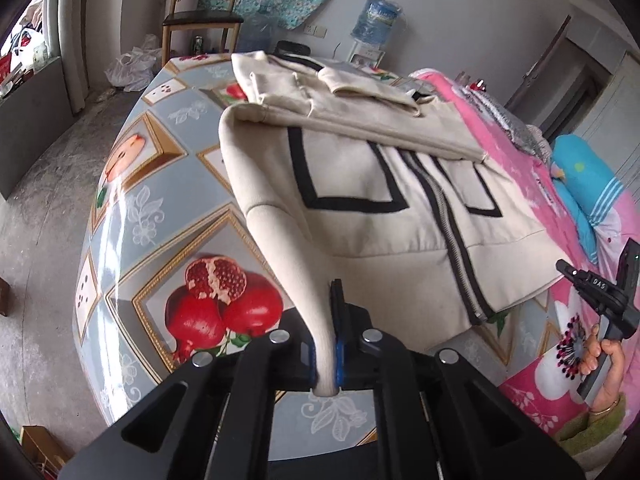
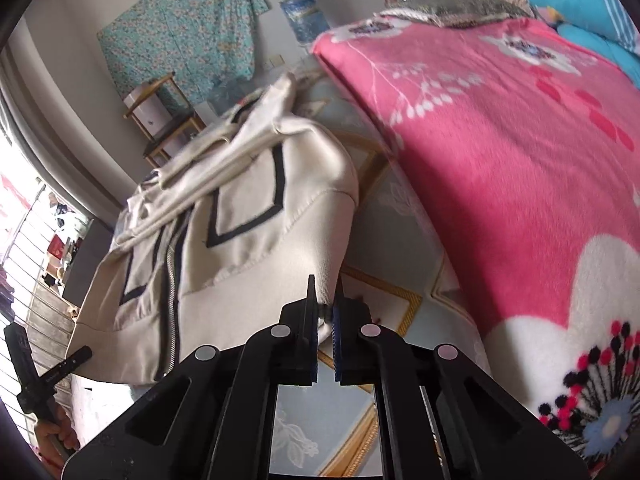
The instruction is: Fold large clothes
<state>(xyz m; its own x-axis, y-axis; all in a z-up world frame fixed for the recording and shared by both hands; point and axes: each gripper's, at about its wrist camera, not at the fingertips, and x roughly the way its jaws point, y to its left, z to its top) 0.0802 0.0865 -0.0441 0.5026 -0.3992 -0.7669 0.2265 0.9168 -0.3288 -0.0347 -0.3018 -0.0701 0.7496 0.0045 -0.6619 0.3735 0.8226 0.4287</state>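
- A cream zip-up jacket (image 1: 360,208) is lifted off the patterned surface (image 1: 168,184) by its bottom hem corners.
- Left tongs (image 1: 326,344) and right tongs (image 2: 325,320) are each clenched on a corner.
- Next, folding the hem upward is likely called for.

free: bare tablecloth (image 1: 160,216) left of the jacket (image 1: 372,184), wide open | blocked: pink blanket (image 2: 500,152) piled right beside the jacket's other side | far end: chair (image 1: 200,12), water jug (image 1: 376,16)

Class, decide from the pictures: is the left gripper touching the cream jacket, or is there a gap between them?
Touching. The left wrist view shows the left gripper shut on a lifted fold of the cream jacket, the cloth pinched between its blue-padded fingers.
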